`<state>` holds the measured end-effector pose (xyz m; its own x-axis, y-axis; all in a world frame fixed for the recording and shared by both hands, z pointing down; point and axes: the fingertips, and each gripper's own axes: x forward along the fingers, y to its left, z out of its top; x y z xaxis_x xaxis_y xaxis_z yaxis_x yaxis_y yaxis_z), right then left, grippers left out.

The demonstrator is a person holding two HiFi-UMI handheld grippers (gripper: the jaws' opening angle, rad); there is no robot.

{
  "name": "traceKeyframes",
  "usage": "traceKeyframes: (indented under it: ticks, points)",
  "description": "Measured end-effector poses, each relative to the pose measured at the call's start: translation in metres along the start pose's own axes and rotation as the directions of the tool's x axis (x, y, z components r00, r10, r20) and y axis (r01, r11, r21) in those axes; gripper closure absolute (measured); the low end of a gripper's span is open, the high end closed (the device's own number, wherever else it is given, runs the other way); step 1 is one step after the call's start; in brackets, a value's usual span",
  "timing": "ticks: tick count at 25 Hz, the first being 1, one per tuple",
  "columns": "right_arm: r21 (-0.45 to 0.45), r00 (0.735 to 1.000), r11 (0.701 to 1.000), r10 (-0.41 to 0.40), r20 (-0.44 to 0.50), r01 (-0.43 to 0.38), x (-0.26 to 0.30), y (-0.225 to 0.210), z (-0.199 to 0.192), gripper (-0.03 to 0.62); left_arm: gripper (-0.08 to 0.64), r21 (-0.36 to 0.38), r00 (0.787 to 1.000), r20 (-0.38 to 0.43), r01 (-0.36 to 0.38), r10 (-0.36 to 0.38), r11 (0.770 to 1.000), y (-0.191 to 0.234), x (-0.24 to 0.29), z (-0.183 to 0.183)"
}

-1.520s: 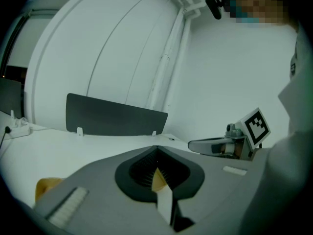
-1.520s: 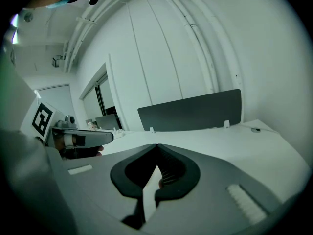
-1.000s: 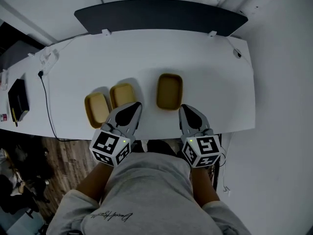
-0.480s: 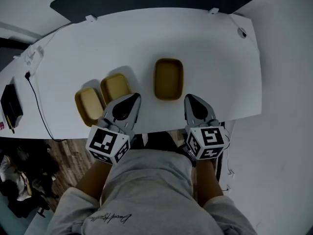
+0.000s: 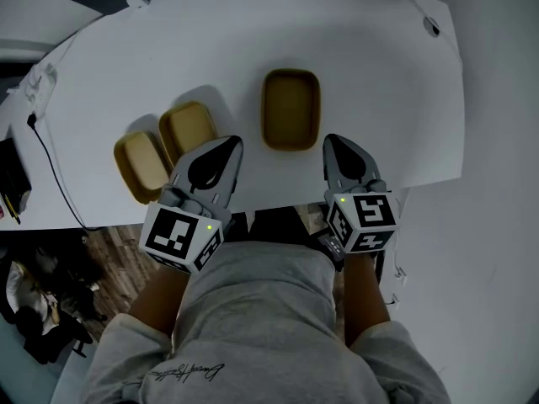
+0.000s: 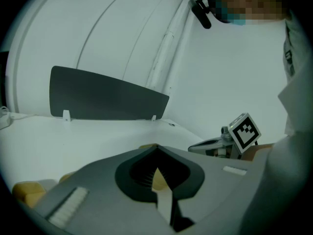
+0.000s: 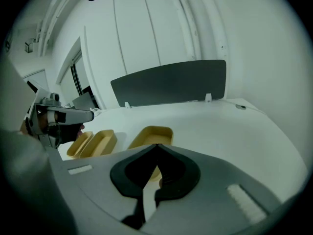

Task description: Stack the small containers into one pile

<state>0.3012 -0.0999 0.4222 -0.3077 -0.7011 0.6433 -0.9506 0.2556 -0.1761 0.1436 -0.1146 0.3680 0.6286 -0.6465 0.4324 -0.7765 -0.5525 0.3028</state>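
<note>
The left gripper (image 5: 230, 145) and the right gripper (image 5: 334, 141) are both clenched, each pair of jaws meeting at the tips with nothing between them, and both are held over the near edge of a white table (image 5: 387, 74). Neither touches a container. The left gripper's tip sits just beside the near right corner of the middle container (image 5: 189, 129); the right gripper's tip sits just beside the near right corner of the larger container (image 5: 290, 108).

Against the head view of a second ago, the table and everything on it have slid lower in the frame. The dark panel (image 7: 171, 86) at the table's far edge, then in full sight, is now cut to a sliver at the top. The black device at the table's left end has slipped almost out of the picture, though its cable (image 5: 50, 165) is there as before. The right gripper's tip, earlier just short of the larger container, now lies alongside its near end. The three containers keep their places on the table.

All three are shallow, mustard-yellow trays with rounded corners, open and empty. The leftmost container (image 5: 140, 166) and the middle one lie close side by side at a slant; the larger, darker one stands apart to their right. None is stacked.
</note>
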Motion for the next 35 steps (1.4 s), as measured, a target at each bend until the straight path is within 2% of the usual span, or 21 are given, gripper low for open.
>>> traceKeyframes:
  ticks: [9,25,35]
  points:
    - [0.020,0.999,1.000,-0.018,-0.033,0.018,0.020,-0.017,-0.014,0.575,0.558,0.002,1.000,-0.027,0.012,-0.012,1.000,0.002,0.016,-0.013]
    - [0.051,0.992,0.998,-0.039,-0.121,0.045,0.056,-0.024,-0.039,0.509,0.558,0.034,0.997,-0.075,-0.003,0.005,0.999,0.007,0.021,-0.036]
    - [0.046,0.979,0.996,-0.066,-0.191,0.076,0.072,-0.027,-0.047,0.506,0.558,0.011,0.996,-0.085,-0.015,0.016,1.000,0.015,0.022,-0.042]
